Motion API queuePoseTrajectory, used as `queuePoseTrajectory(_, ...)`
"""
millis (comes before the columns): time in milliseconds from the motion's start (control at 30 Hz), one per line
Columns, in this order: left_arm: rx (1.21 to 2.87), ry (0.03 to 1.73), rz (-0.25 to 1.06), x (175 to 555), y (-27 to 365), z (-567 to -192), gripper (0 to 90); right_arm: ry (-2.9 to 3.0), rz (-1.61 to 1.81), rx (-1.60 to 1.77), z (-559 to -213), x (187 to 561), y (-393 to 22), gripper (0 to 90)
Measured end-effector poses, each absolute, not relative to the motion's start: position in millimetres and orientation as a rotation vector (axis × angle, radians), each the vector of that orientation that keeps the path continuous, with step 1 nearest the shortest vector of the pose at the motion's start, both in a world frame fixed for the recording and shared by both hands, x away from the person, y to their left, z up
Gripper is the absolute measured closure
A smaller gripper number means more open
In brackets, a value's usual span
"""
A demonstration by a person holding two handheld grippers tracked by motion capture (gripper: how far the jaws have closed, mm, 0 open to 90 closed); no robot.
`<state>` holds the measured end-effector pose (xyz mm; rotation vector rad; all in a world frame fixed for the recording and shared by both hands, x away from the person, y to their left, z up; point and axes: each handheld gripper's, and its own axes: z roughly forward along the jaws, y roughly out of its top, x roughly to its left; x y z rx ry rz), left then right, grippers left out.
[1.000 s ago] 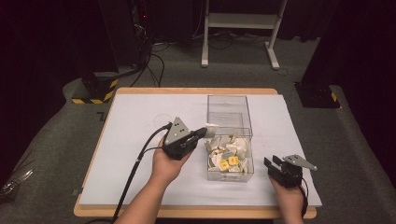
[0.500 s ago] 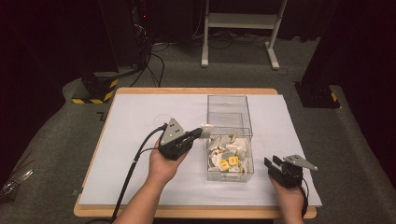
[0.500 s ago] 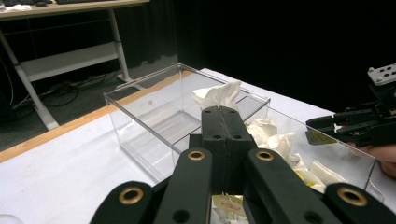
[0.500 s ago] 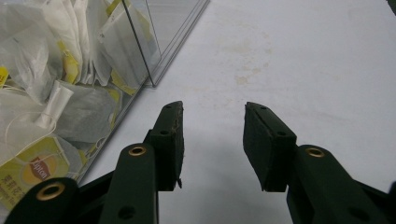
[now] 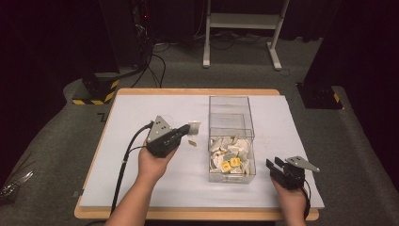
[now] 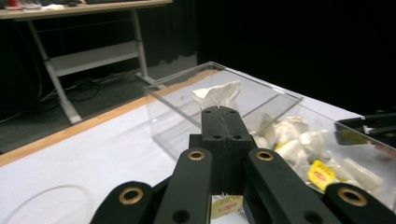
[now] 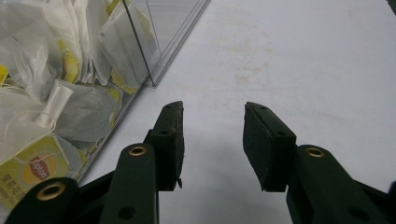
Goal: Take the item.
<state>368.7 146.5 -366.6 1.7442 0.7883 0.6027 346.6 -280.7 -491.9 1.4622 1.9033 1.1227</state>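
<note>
The left gripper [image 5: 187,129] has its jaws pinching a tea bag [image 6: 219,96], held above the desk [image 5: 141,117] just left of the clear bin [image 5: 231,106]. It looks featherlight, limp and tearable, best gripped on its paper body. The right gripper [image 7: 212,123] rests with jaws spread beside the bin's wall; open room lies left.

Table sheet [image 5: 141,188] lit bright and even from above, room behind nearly black, soft short shadows under the hands. In the right gripper view a faint shadow lies on the sheet between and below the fingers [image 7: 170,140]; jaws near the lens go soft. Left gripper view: background beyond the fingers [image 6: 224,126] slightly blurred, clear box [image 6: 177,98] shows mild glare on its rim.
</note>
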Motion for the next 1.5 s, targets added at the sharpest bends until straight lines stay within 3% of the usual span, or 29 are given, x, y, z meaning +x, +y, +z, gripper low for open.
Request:
queuePoseTrajectory(833, 1.668, 0.948, 0.725, 378.4, 220.8, -364.5, 90.0, 1.905, 1.114, 1.461, -492.4, 346.6, -279.3, 59.0)
queuePoseTrajectory(1500, 1.663, 0.990, 0.784, 394.0, 235.4, -361.3, 90.0, 1.907, 1.114, 1.459, -492.5, 346.2, -279.5, 59.0)
